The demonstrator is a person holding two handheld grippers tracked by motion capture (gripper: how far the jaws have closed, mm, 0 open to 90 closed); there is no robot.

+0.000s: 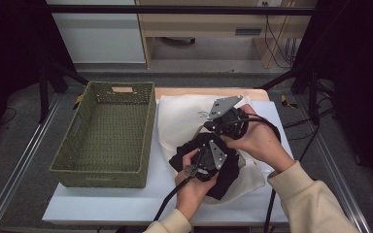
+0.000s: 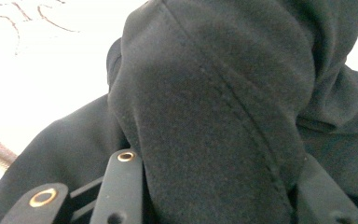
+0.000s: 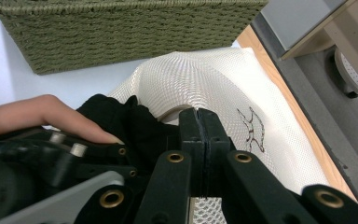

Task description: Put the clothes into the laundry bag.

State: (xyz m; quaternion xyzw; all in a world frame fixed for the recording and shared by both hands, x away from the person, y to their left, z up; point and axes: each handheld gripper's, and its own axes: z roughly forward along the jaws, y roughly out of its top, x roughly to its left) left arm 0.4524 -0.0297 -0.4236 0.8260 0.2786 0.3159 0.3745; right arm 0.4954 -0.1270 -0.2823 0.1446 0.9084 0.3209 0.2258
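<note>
Seen from above at a white table (image 1: 102, 204): left gripper (image 1: 205, 158) down on a black garment (image 1: 228, 179), jaws partway closed on a thick fold of the dark cloth, that fold bulging up between them in the left gripper view (image 2: 214, 140). Right gripper (image 1: 222, 121) just beyond it, touching the left one, jaws pressed fully together with nothing but a thin seam between them in the right gripper view (image 3: 204, 140). Black garment bunched on top of a cream mesh bag (image 1: 184, 121) spread over the table's right half, a small dark embroidered mark (image 3: 251, 123) on the mesh. Green woven basket (image 1: 107, 172) just left of the bag, near the garment but apart from it
</note>
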